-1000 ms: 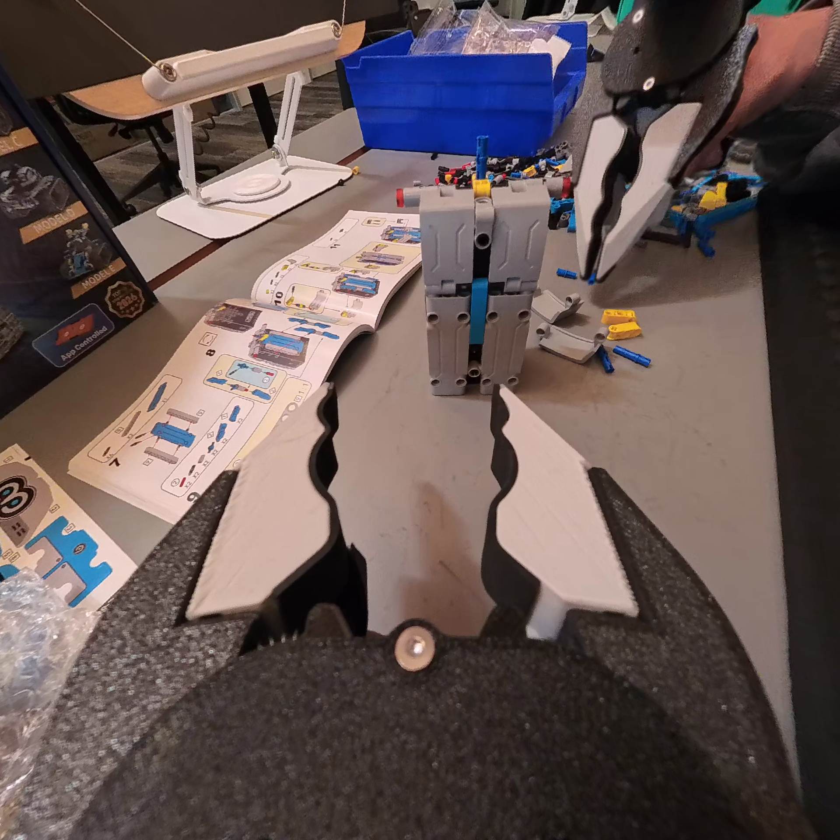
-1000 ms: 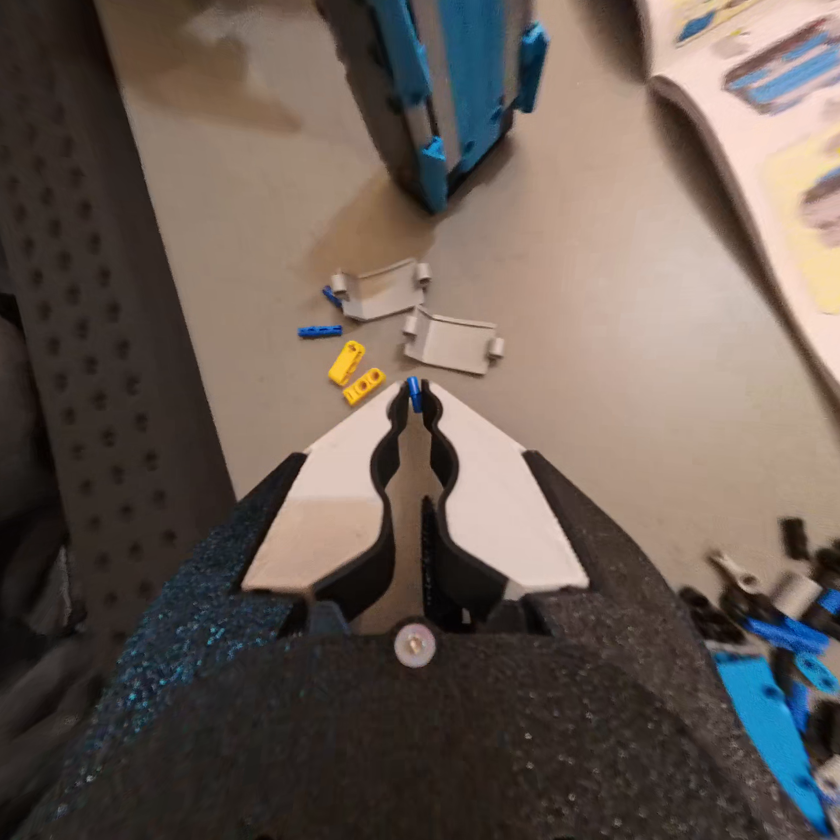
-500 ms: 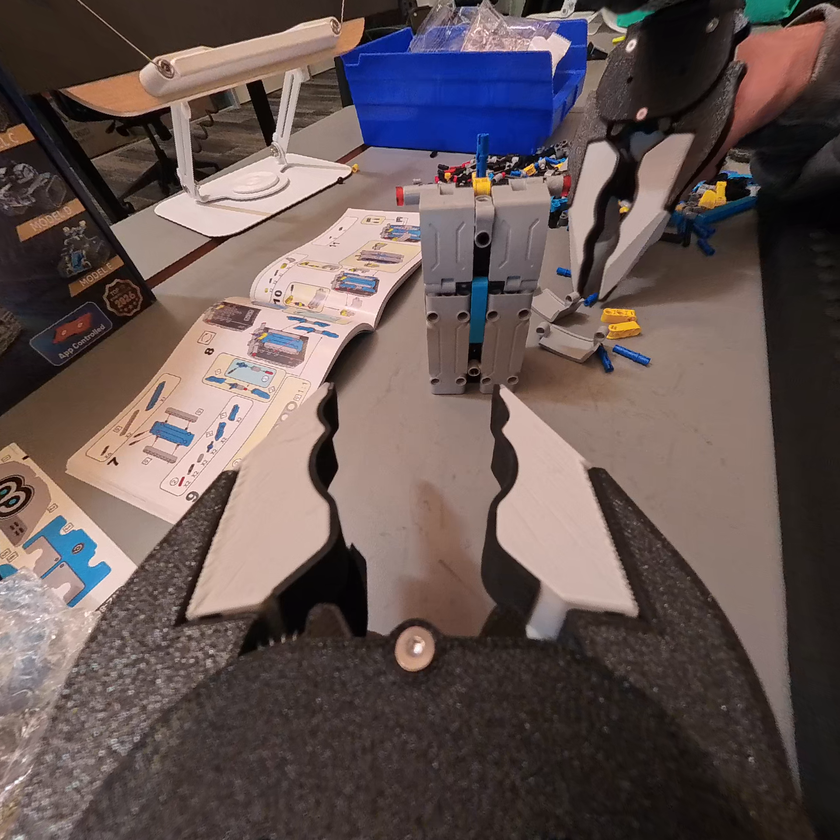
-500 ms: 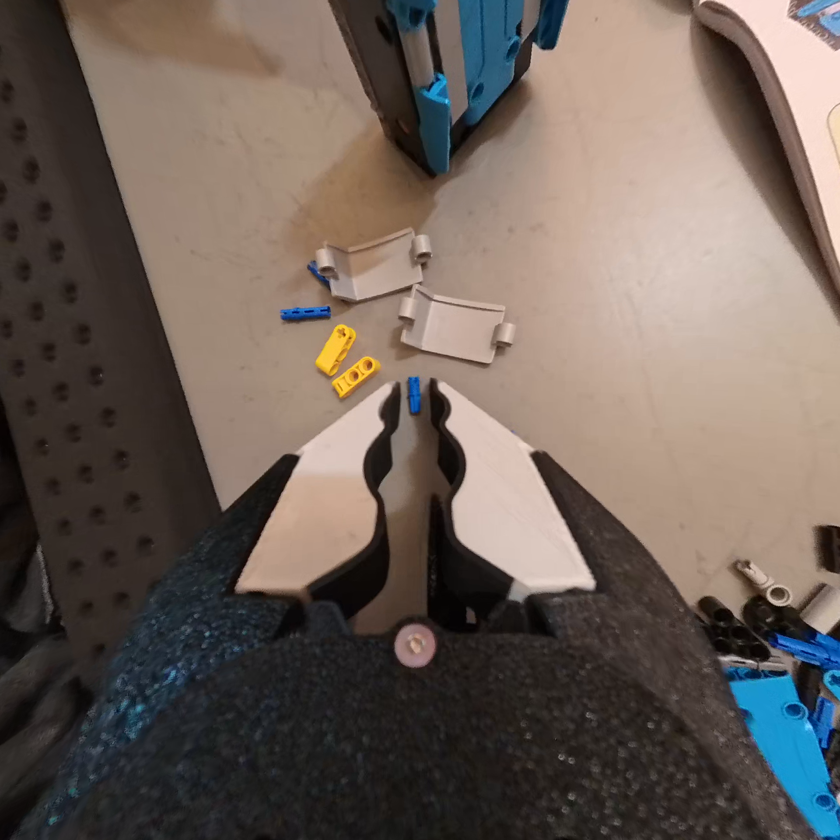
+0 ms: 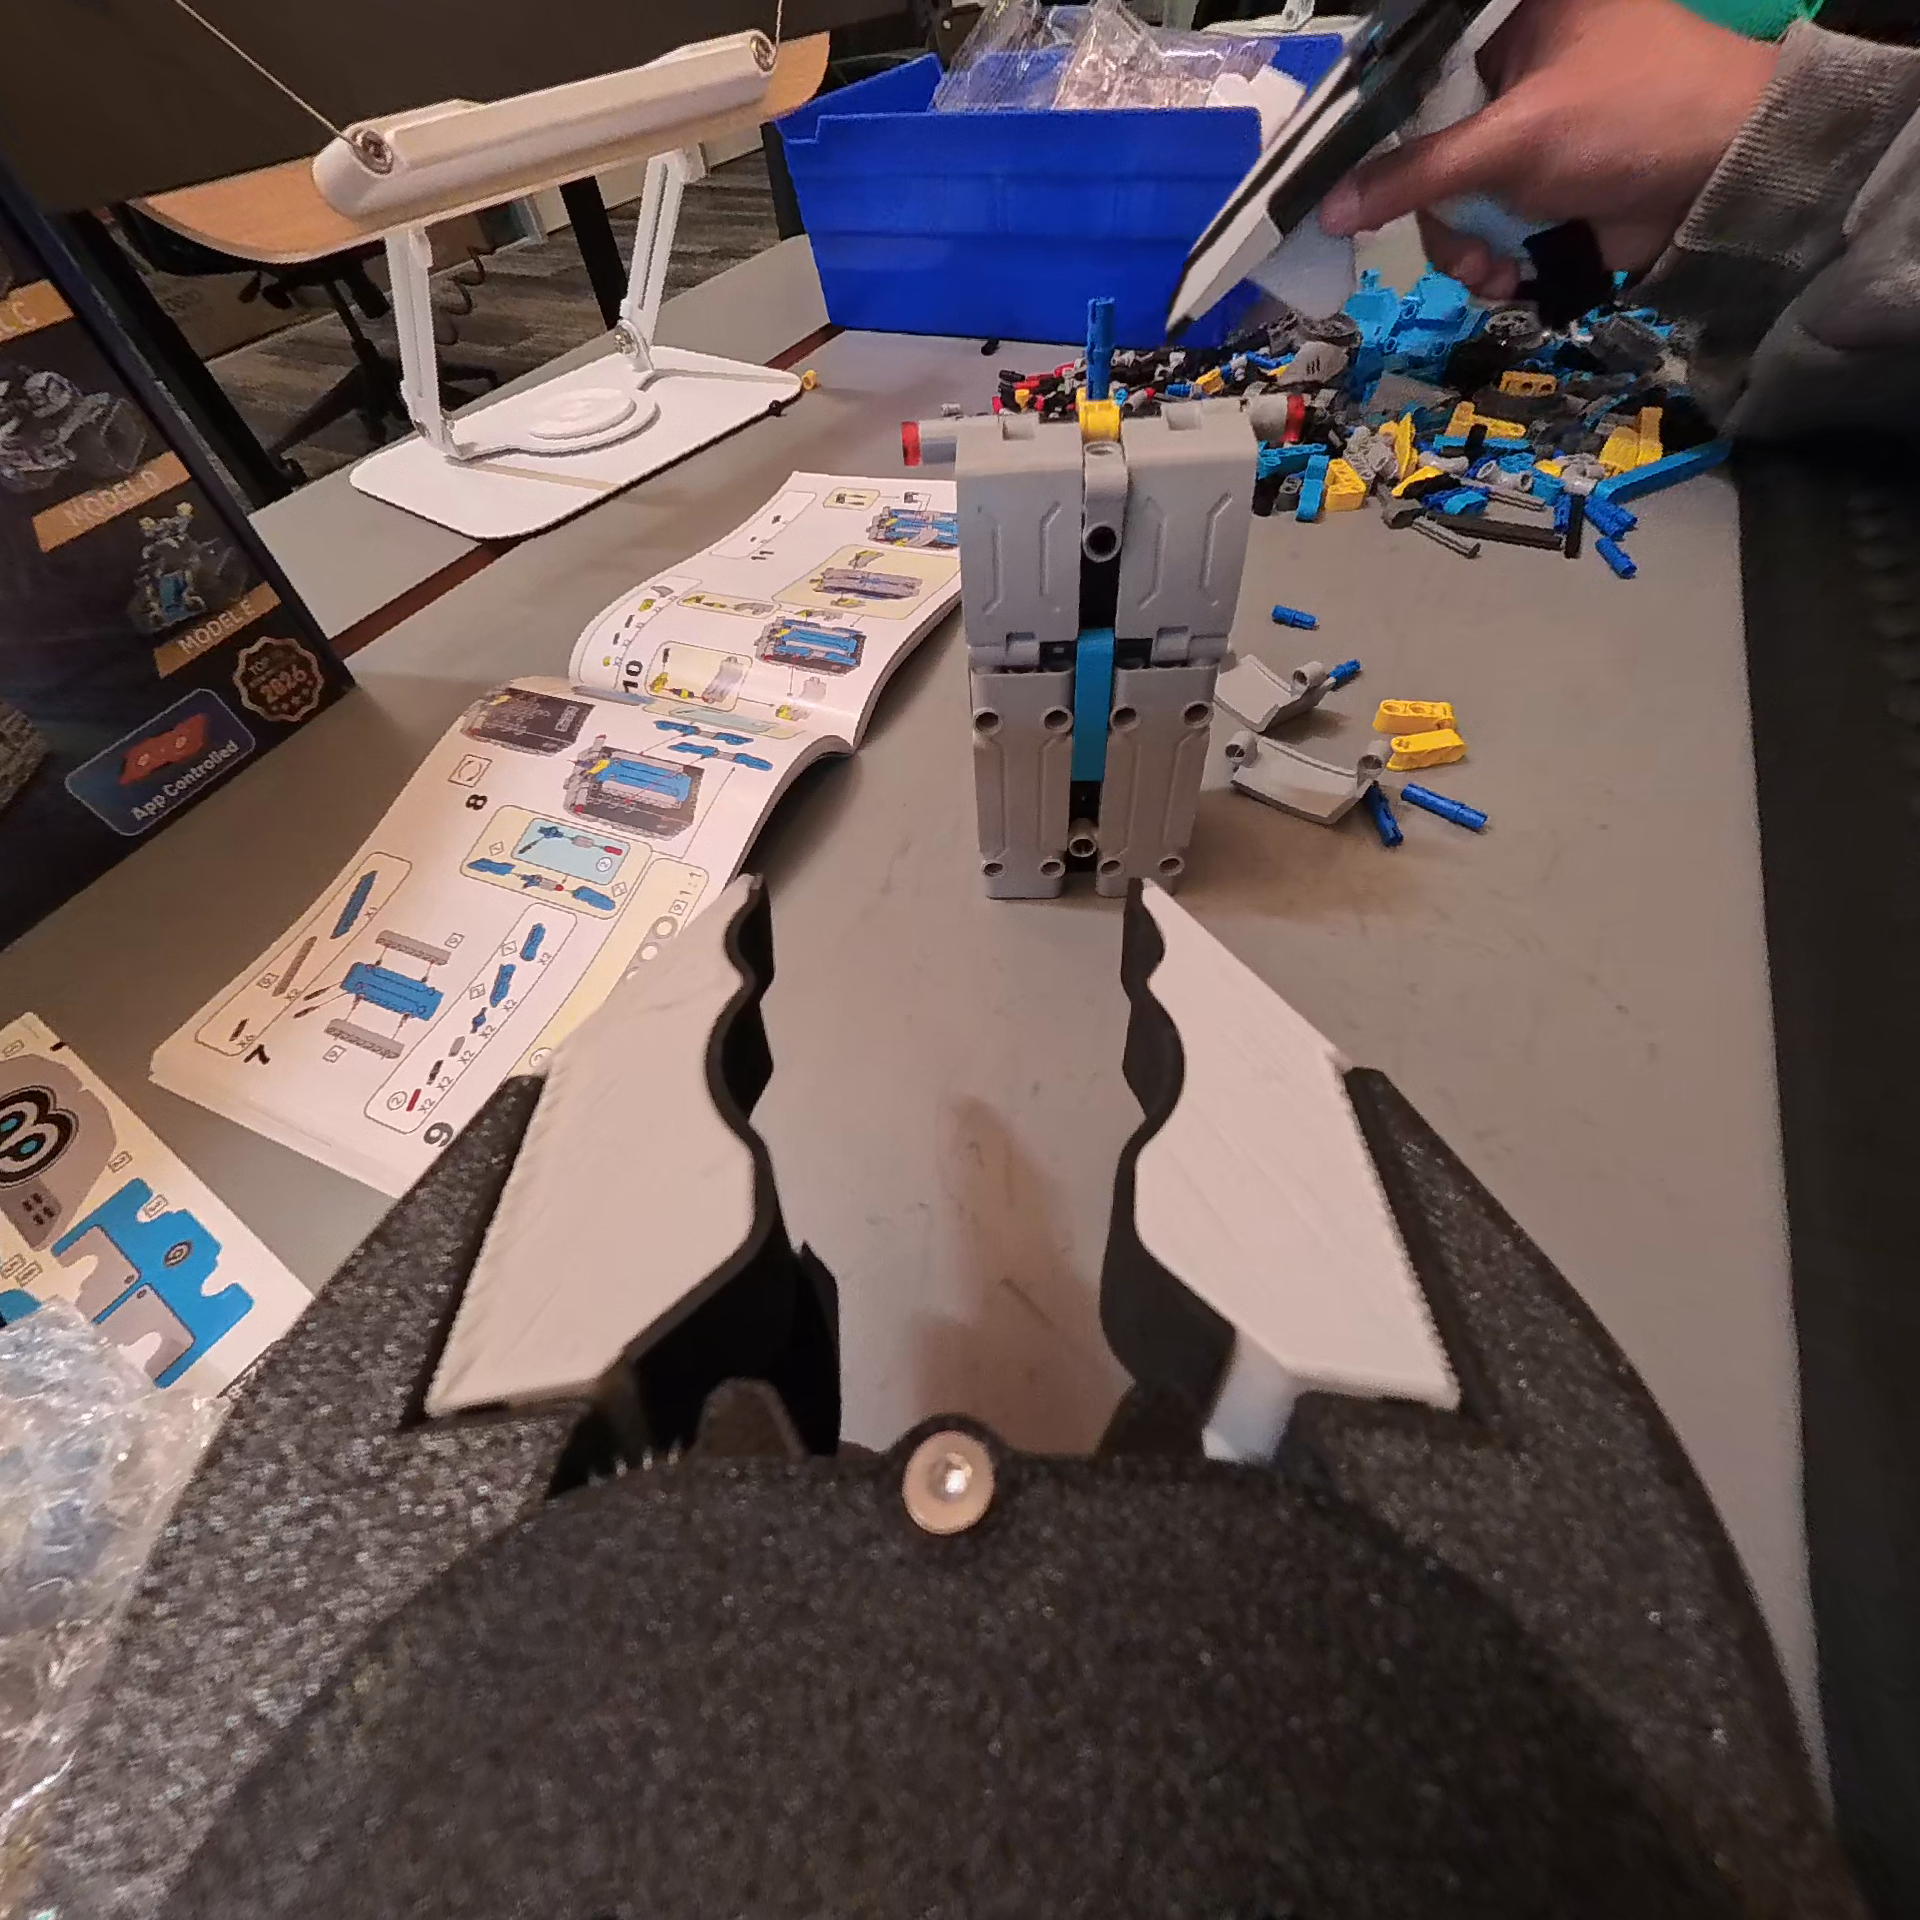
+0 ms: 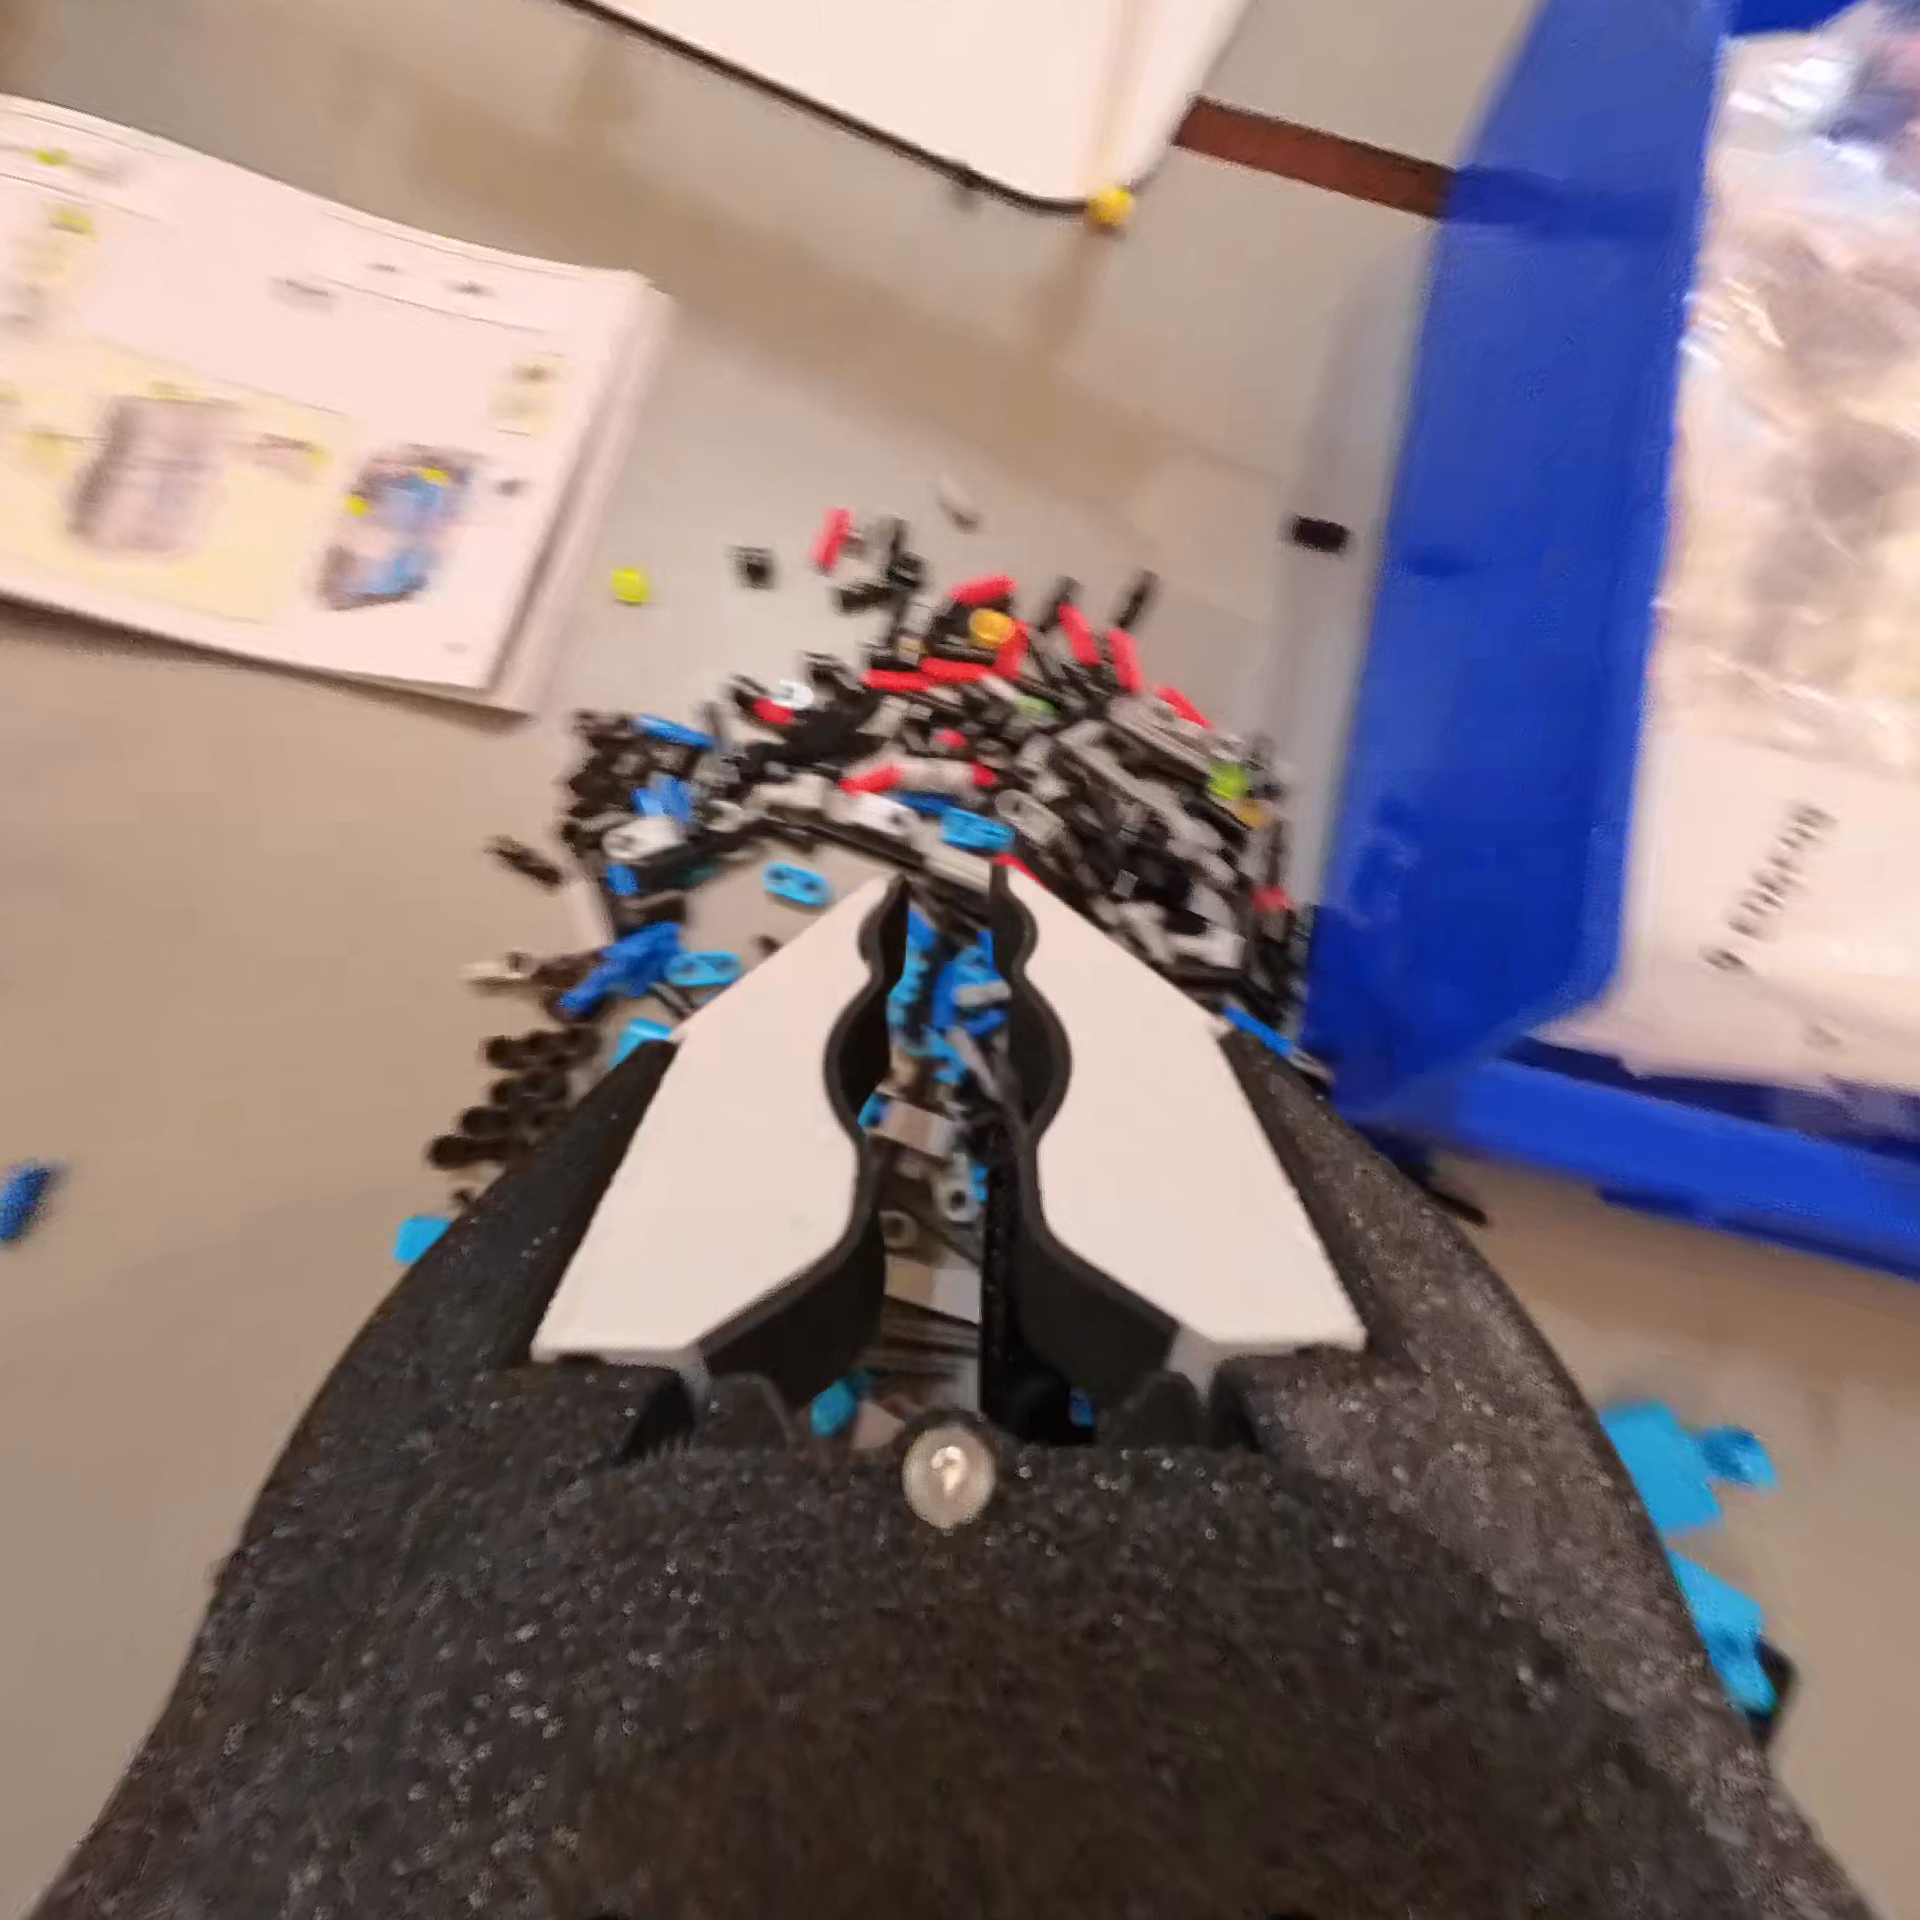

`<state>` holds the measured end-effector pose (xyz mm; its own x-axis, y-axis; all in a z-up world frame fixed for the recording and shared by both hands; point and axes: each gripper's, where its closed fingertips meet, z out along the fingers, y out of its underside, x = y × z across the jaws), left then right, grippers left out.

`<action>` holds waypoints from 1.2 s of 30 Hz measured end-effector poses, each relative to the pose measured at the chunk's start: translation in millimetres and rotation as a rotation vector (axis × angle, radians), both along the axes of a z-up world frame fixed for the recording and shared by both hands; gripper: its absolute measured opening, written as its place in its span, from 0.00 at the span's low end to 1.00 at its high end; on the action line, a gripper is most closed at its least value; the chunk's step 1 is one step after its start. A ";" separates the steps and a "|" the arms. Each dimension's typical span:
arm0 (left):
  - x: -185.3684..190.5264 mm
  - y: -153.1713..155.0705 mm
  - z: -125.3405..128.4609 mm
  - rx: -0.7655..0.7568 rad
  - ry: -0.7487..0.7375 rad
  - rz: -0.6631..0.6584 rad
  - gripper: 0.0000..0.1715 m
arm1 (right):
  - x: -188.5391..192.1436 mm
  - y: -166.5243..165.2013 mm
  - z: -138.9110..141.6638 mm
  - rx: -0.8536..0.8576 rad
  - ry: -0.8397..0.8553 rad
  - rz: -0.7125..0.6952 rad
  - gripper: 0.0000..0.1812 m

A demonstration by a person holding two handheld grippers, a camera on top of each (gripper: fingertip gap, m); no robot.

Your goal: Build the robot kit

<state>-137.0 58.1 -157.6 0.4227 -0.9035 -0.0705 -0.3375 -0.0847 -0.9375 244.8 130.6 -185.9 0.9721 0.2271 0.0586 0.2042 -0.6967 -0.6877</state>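
On the grey worktop [image 5: 1351, 1039] your left claw [image 5: 940, 904] sits low with its jaws wide apart and empty, just short of the upright grey and blue brick model [image 5: 1096, 665]; it has not shifted in the last second. Your right claw [image 6: 945, 888] has changed: a second ago it pinched a small blue pin near the two grey curved panels [image 5: 1299, 764]; now it has swung up over the loose parts pile [image 6: 935, 748] beside the blue bin [image 6: 1507, 623], jaws slightly apart, nothing visibly gripped. The open instruction booklet [image 5: 623, 790] lies left of the model.
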 end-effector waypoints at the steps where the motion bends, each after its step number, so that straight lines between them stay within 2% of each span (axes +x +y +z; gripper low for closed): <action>1: 0.0 0.0 0.0 0.002 0.001 0.000 0.39 | 10.3 -0.9 0.4 0.000 -0.007 -0.034 0.08; 4: 0.0 0.1 -0.1 -0.001 0.001 -0.001 0.39 | 27.8 -8.0 2.1 -0.017 0.024 -0.082 0.08; 8: -0.1 0.2 -0.1 -0.002 0.000 -0.001 0.39 | 38.8 -20.7 -9.6 -0.098 0.017 -0.069 0.10; 15: -0.3 0.7 -0.3 -0.008 -0.001 0.000 0.39 | 36.8 -37.9 -5.6 -0.151 0.024 -0.015 0.10; 19: -0.6 0.8 0.4 -0.009 -0.006 0.000 0.39 | 44.4 -72.8 9.6 -0.117 0.014 -0.072 0.10; 23: -0.1 -0.1 0.2 0.002 0.000 -0.002 0.39 | 57.0 -125.0 29.9 0.029 0.077 -0.199 0.10; 25: 0.1 -0.5 -0.3 0.005 0.005 -0.002 0.39 | 69.3 -156.0 31.2 0.097 0.069 -0.266 0.15; 28: 0.3 0.2 -1.3 -0.002 0.008 0.000 0.39 | 70.1 -194.9 33.8 0.201 0.165 -0.304 0.19; 32: 0.4 1.3 -2.4 -0.013 0.011 0.002 0.39 | 60.4 -222.7 34.9 0.291 0.271 -0.283 0.24; 34: 0.4 1.5 -2.8 -0.012 0.013 0.003 0.39 | 41.6 -227.1 31.7 0.246 0.337 -0.200 0.25; 36: 0.3 1.7 -2.9 -0.007 0.017 0.007 0.39 | 23.1 -225.9 40.1 0.226 0.437 -0.122 0.27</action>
<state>-136.6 59.8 -160.5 0.4281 -0.9009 -0.0717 -0.3523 -0.0933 -0.9312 267.9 -95.4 -145.8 0.9354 0.1387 -0.3252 -0.2102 -0.5216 -0.8269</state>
